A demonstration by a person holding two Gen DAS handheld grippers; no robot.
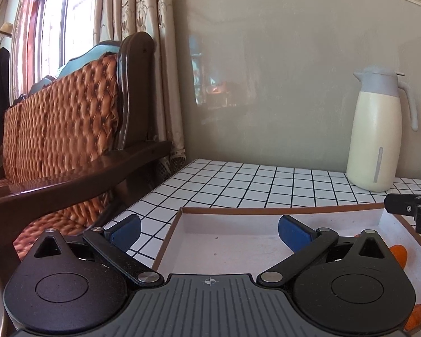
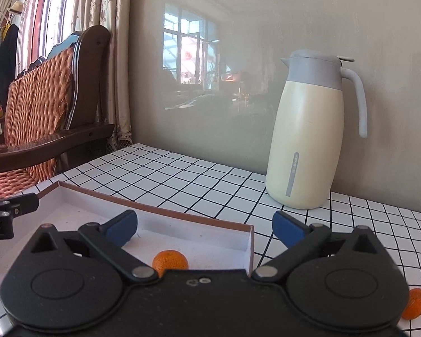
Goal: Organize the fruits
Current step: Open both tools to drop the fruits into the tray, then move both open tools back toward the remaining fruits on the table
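A shallow white box with a brown rim point(image 1: 266, 210) lies on the tiled table. My left gripper point(image 1: 209, 231) hovers open over the box's left end, nothing between its blue pads. Two small oranges point(image 1: 398, 254) point(image 1: 416, 316) show past its right side. In the right wrist view, my right gripper point(image 2: 205, 231) is open above the box's right corner point(image 2: 249, 241). One orange point(image 2: 169, 262) rests inside the box just below it. Another orange point(image 2: 414, 303) lies on the table outside the box, at the lower right.
A cream thermos jug point(image 2: 306, 140) with a grey lid and handle stands on the black-gridded white table point(image 2: 210, 179) by the grey wall. A dark wooden sofa with orange quilted cushions point(image 1: 61, 118) borders the table's left edge. Curtains hang behind.
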